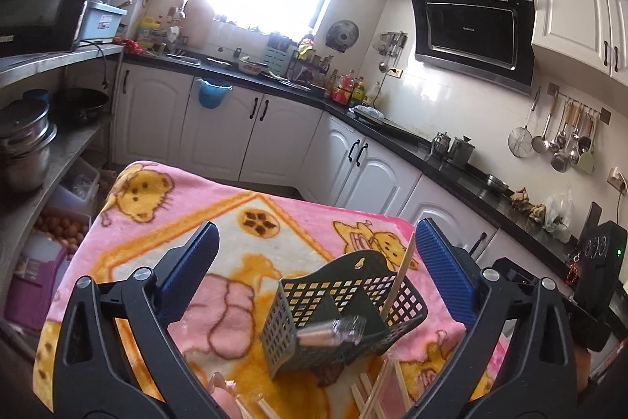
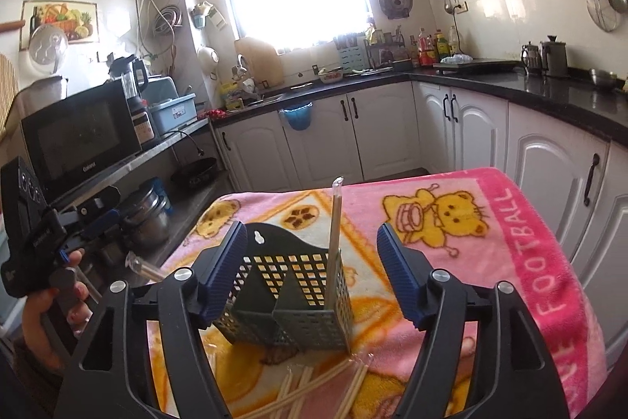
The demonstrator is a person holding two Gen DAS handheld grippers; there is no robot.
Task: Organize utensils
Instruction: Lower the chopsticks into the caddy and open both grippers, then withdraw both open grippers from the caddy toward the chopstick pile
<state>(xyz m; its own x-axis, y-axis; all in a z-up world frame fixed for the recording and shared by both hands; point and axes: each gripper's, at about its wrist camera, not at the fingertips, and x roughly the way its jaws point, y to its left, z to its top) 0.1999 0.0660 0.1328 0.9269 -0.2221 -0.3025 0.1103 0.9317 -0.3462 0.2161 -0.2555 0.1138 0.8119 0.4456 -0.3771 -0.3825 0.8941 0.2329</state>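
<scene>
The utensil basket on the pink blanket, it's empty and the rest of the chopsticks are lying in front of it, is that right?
Not quite. The utensil basket is not empty: the right wrist view shows one wrapped chopstick pair standing upright in its right compartment. The rest holds: it sits on the pink blanket, with loose chopsticks lying in front.

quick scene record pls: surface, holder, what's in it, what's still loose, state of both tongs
surface: pink cartoon blanket over a table
holder: dark perforated utensil holder, upright on the blanket
in holder: one wrapped chopstick pair standing in the right compartment
loose: chopsticks scattered on the blanket in front of the holder
left tongs: open, empty
right tongs: open, empty, holder between the fingers
</scene>
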